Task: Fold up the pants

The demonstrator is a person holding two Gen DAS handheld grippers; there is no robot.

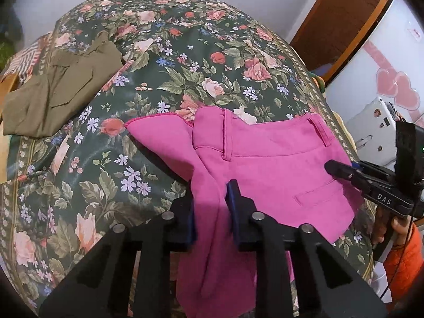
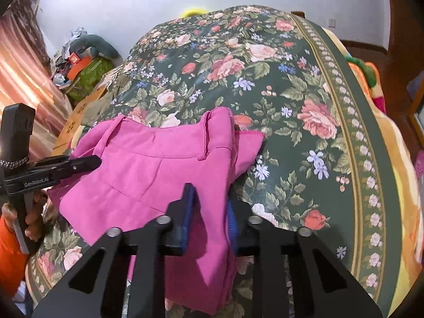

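- two grippers each clamped a bunch of the pink pants (image 1: pixel 275 164), which lay on a bed under a dark green floral bedspread (image 1: pixel 164 61).
- the left gripper (image 1: pixel 212 206) had its blue pads closed on a gathered fold of pink cloth that hung down between its fingers toward the camera.
- the right gripper (image 2: pixel 209 206) was likewise closed on a bunched fold of the same pants, with cloth trailing down between its blue pads.
- seen from the left wrist camera, the right gripper (image 1: pixel 341 171) lay over the far side of the pants, near a welt pocket below the waistband.
- seen from the right wrist camera, the left gripper (image 2: pixel 87 164) touched the pants at their opposite edge, beside the waistband.
- the pants' waistband with belt loops faced away from the cameras; one loose flap stuck out sideways from the waistband onto the bedspread.
- an olive green garment (image 1: pixel 58 90) lay folded on the bedspread, well apart from the pants, at the far corner.
- a hand in an orange sleeve (image 2: pixel 16 241) held the left gripper's handle, beside the pants' edge.
- a white fridge with pink heart stickers (image 1: pixel 392 61) stood beyond the bed, past the pants' waistband side.
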